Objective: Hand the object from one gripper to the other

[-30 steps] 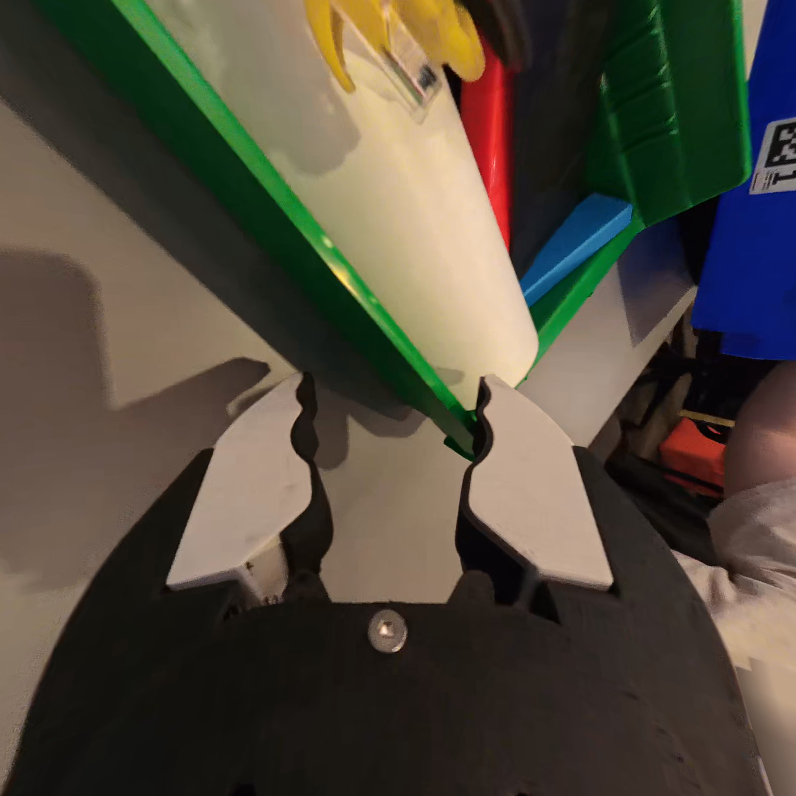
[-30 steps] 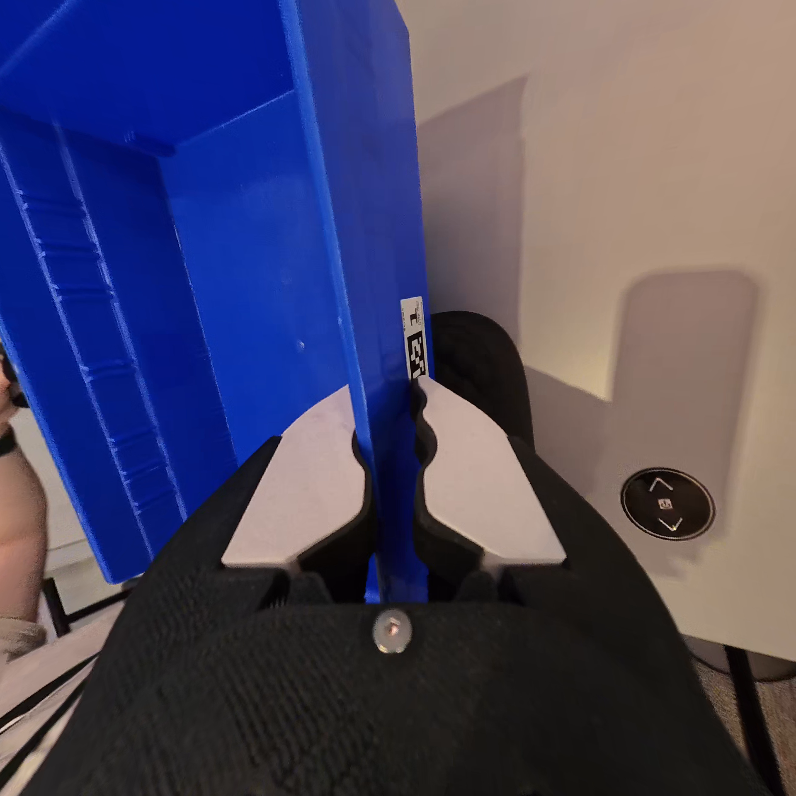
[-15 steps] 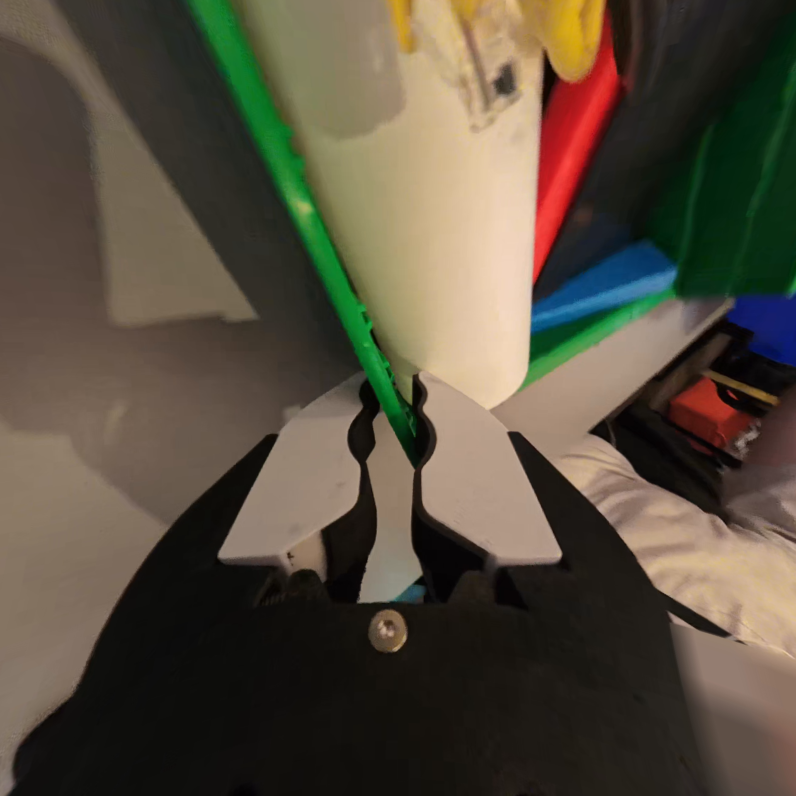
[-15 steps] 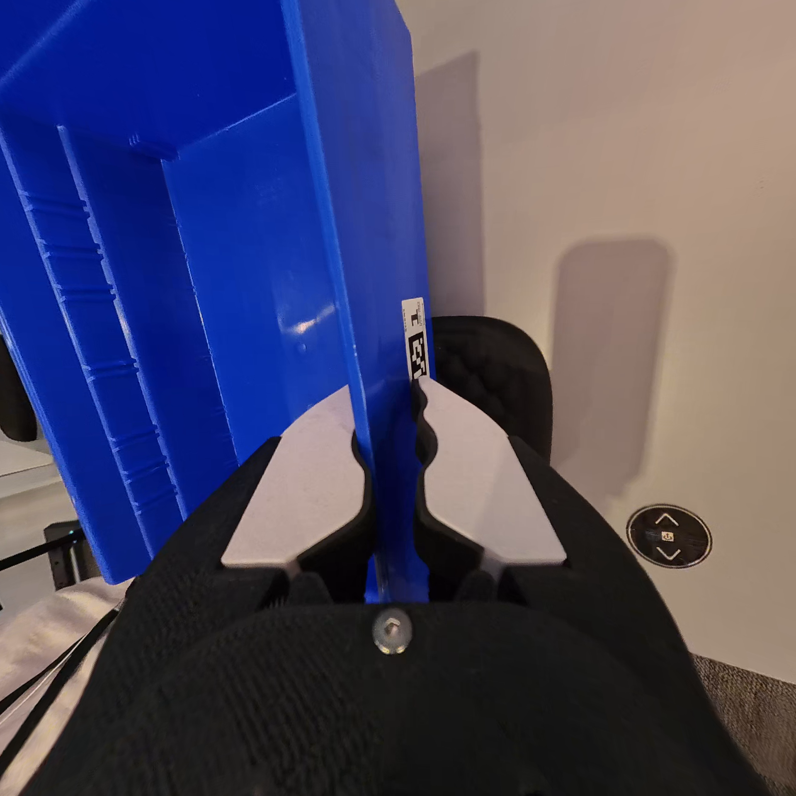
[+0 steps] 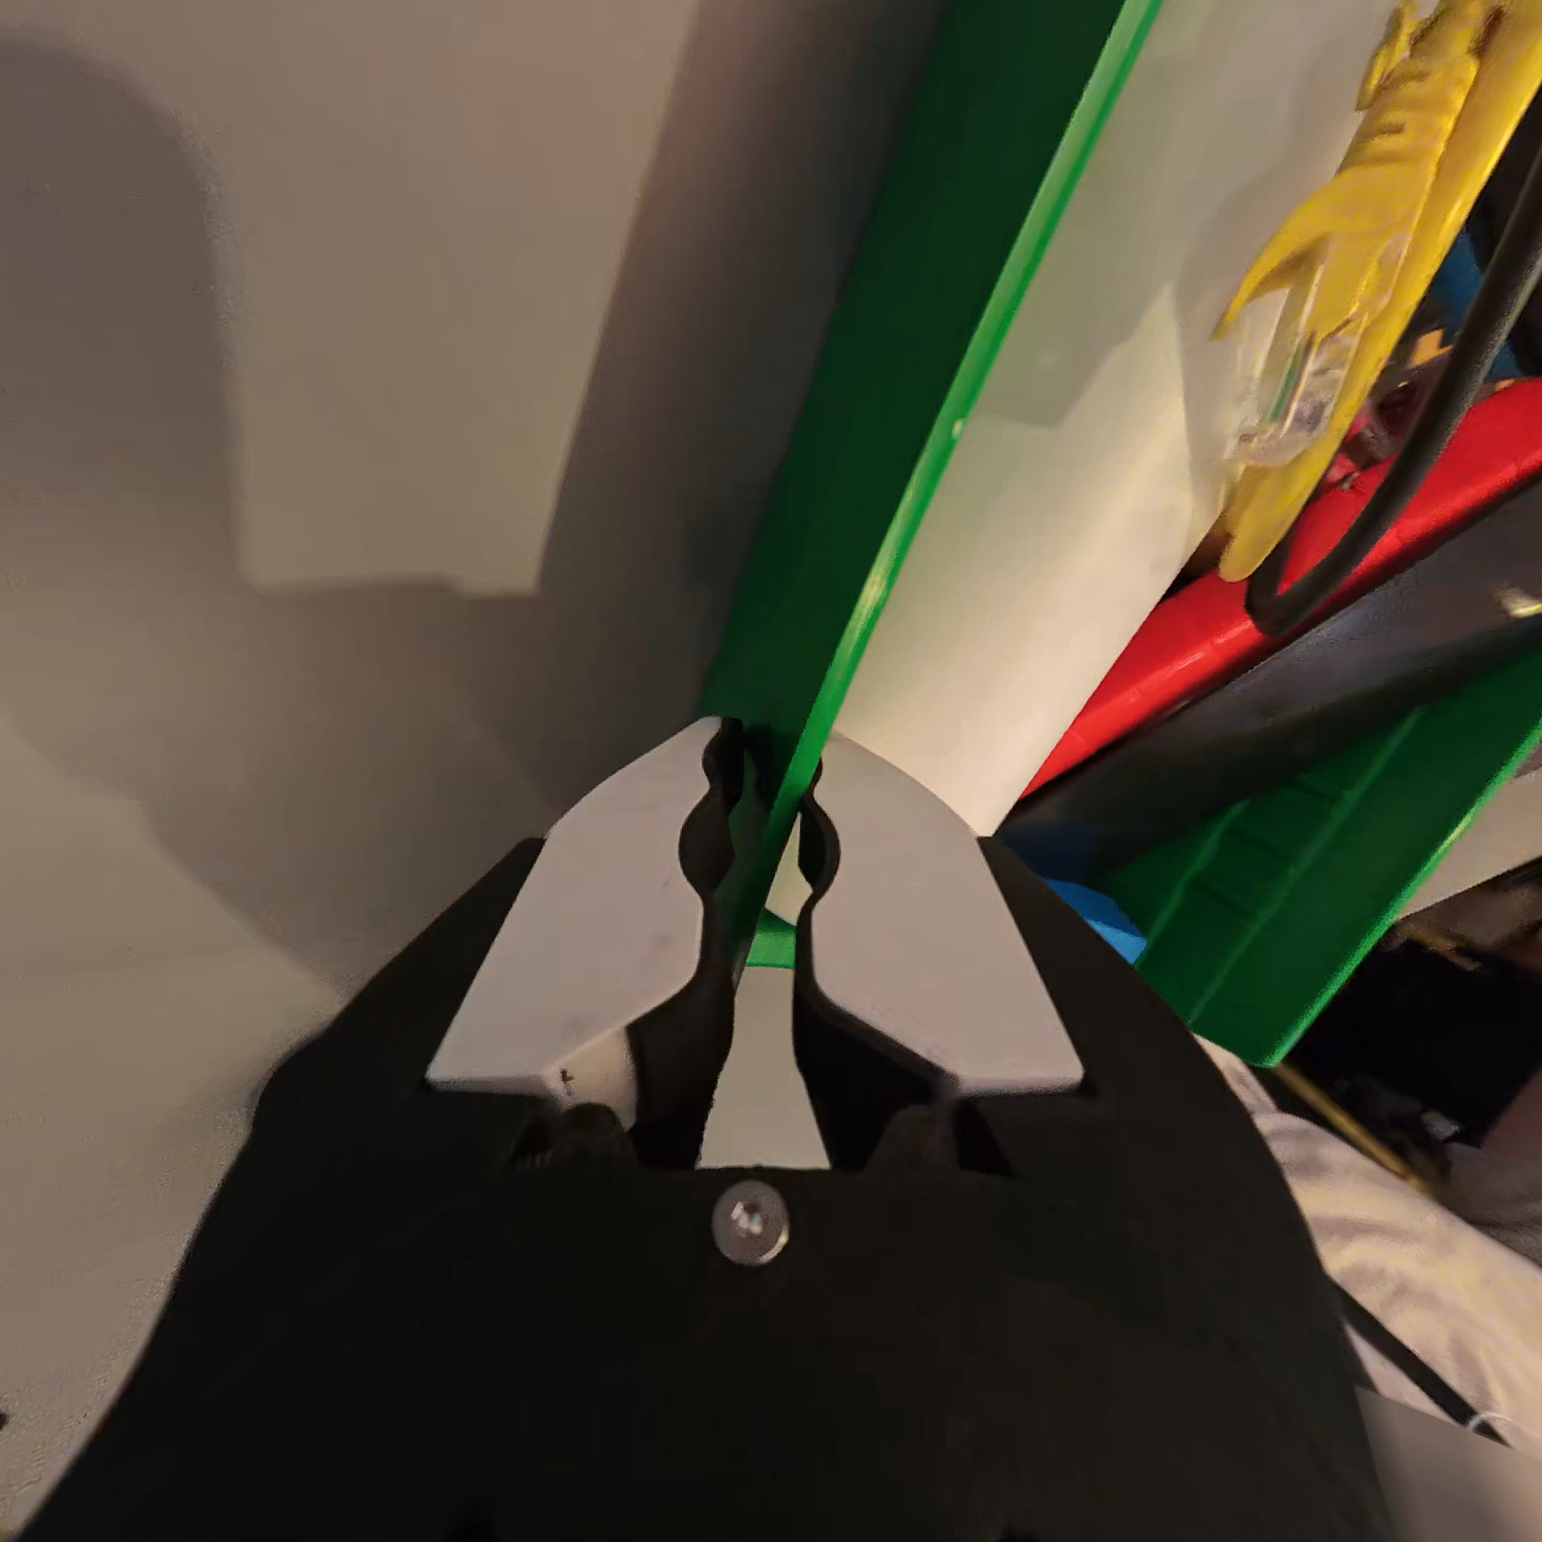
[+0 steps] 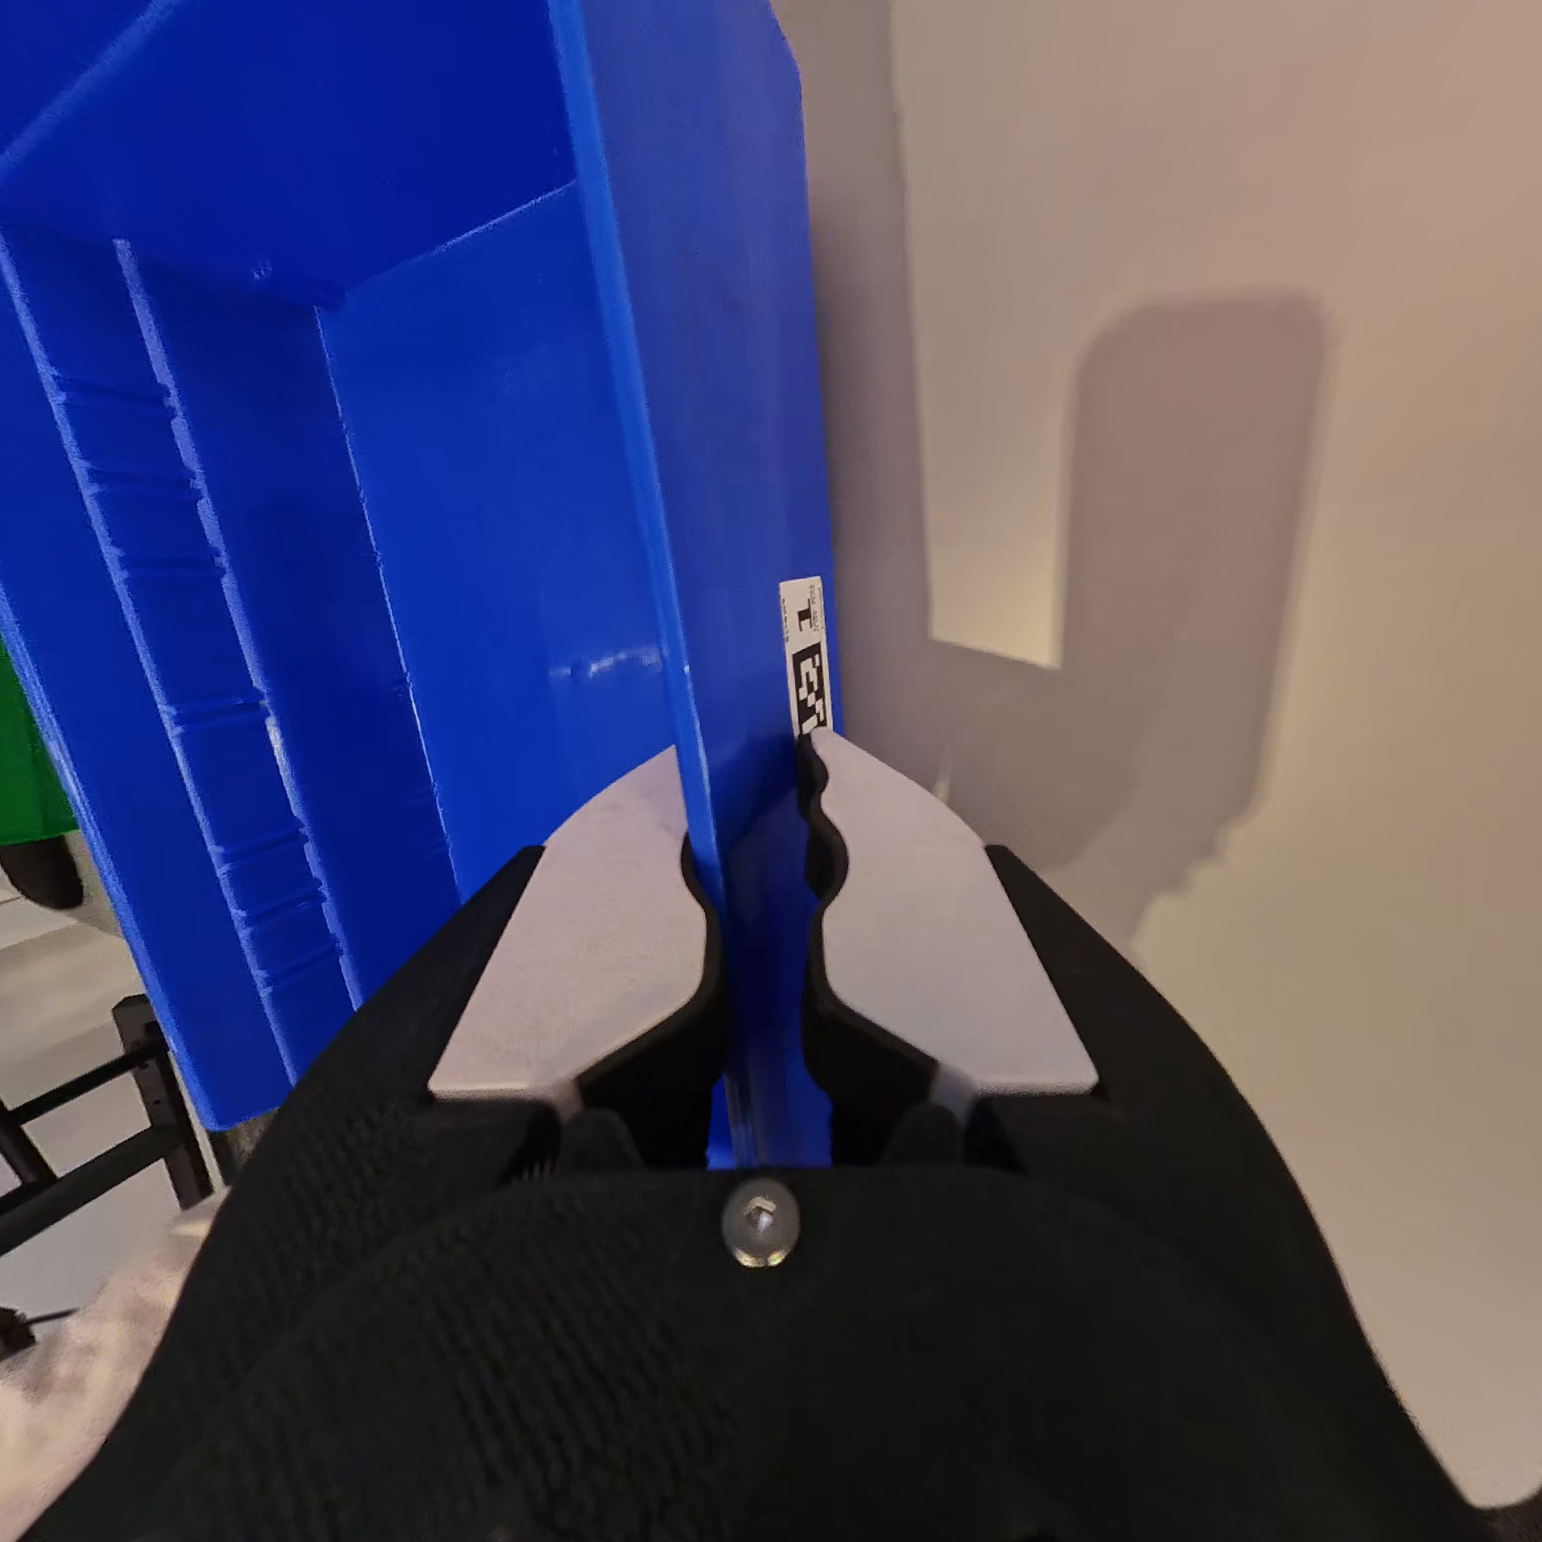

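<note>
Item 1: left tongs (image 5: 763,801), clenched on the thin side wall of a green bin (image 5: 843,467). The wall sits edge-on between the two pale fingers (image 5: 609,901), close to the bin's corner.

Contents of the green bin, all slumped toward one side: a white cylinder (image 5: 1035,467) lying against the gripped wall, a yellow piece with a clear plug (image 5: 1352,275), a red block (image 5: 1252,617), a small blue block (image 5: 1093,918), a dark slab (image 5: 1302,692) and a looped black wire (image 5: 1418,434).

Item 2: right tongs (image 6: 755,818), clenched on the side wall of a blue bin (image 6: 417,501), empty as far as the view shows. A white coded sticker (image 6: 805,659) sits on the outer face just above the fingertip.

Position: both bins are held off the table (image 6: 1252,209), which fills the pale background. A sliver of green shows at the left edge of the right wrist view, so the bins are near each other.

Which object is meant for the handover cannot be told; each gripper is occupied.

Risks, as judged:
- The green bin hangs tilted from one thin wall, so its loose contents may spill.
- The corner grip may let the bin pivot or slip under that load.
- No gripper is free to receive anything.
</note>
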Available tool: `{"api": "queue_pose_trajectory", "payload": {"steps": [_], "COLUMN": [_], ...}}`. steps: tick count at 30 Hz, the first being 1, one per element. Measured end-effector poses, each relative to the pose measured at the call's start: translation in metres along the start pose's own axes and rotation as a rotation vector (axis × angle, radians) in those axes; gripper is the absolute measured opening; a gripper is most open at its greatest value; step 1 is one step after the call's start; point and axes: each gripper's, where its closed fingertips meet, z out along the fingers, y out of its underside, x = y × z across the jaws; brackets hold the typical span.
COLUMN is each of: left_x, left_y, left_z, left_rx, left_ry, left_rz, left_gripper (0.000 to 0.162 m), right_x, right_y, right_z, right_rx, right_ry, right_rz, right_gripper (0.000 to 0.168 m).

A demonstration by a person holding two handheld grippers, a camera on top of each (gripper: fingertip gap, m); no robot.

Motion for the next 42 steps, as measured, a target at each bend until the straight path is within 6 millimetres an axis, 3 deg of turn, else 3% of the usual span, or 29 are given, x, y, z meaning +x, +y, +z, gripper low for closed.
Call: {"api": "queue_pose_trajectory", "payload": {"steps": [7, 12, 18, 31, 42], "left_x": [-0.077, -0.108, -0.138, -0.173, -0.175], "left_y": [0.013, 0.020, 0.021, 0.028, 0.027], "left_z": [-0.030, -0.042, -0.053, -0.067, -0.067], "left_rx": [0.097, 0.134, 0.210, 0.258, 0.308], "left_ry": [-0.074, -0.067, -0.064, -0.082, -0.078], "left_rz": [-0.139, -0.200, -0.266, -0.321, -0.385], "left_gripper": [0.009, 0.008, 0.009, 0.009, 0.009], "right_x": [0.019, 0.043, 0.057, 0.091, 0.101], "right_y": [-0.043, -0.071, -0.081, -0.083, -0.086], "right_z": [0.014, 0.024, 0.021, 0.003, -0.001], "right_rx": [-0.038, 0.027, 0.014, 0.007, 0.005], "right_ry": [0.118, 0.209, 0.230, 0.221, 0.206], "right_rz": [0.031, -0.002, -0.076, -0.096, -0.112], "right_gripper": [0.014, 0.008, 0.006, 0.006, 0.007]}}
